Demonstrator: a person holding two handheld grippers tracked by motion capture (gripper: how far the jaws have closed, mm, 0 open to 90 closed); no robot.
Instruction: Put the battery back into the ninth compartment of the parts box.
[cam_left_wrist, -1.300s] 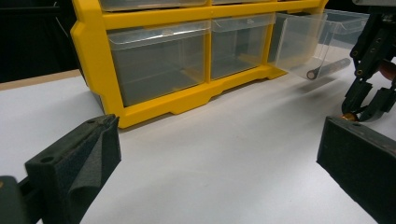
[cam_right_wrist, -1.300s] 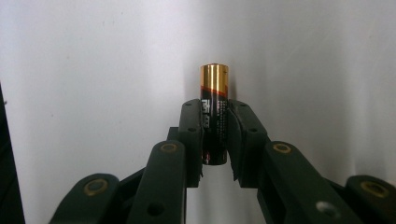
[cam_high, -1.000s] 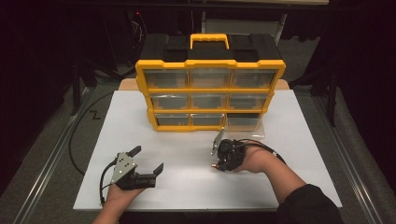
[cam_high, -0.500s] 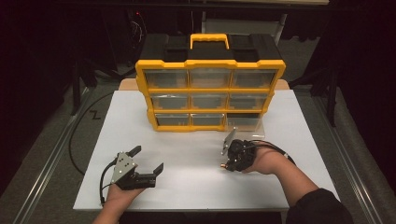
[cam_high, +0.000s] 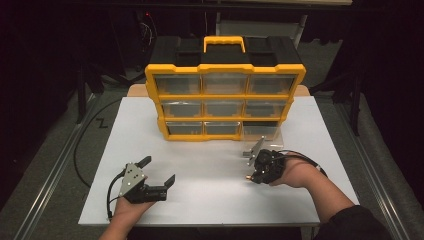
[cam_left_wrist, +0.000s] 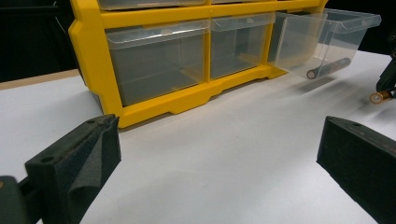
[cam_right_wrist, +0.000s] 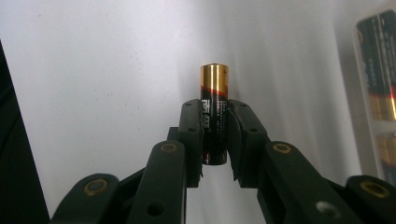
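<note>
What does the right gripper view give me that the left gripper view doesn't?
Right gripper view: the right gripper shut on a battery, gold end up, black body between the pads, above the white table.

Left gripper view: the left gripper open, the yellow organizer, and its pulled-out clear drawer with another battery inside.

Both: the white table and the held battery, whose gold end sits at the left gripper view's right edge.

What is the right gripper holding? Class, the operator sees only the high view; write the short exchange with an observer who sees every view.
Operator: What is in the right gripper?
Observer: The right gripper is shut on a battery, gold end pointing away from the jaws.
Operator: Is the pulled-out drawer empty?
Observer: No, the clear drawer holds a second battery, lying along its bottom.
</note>
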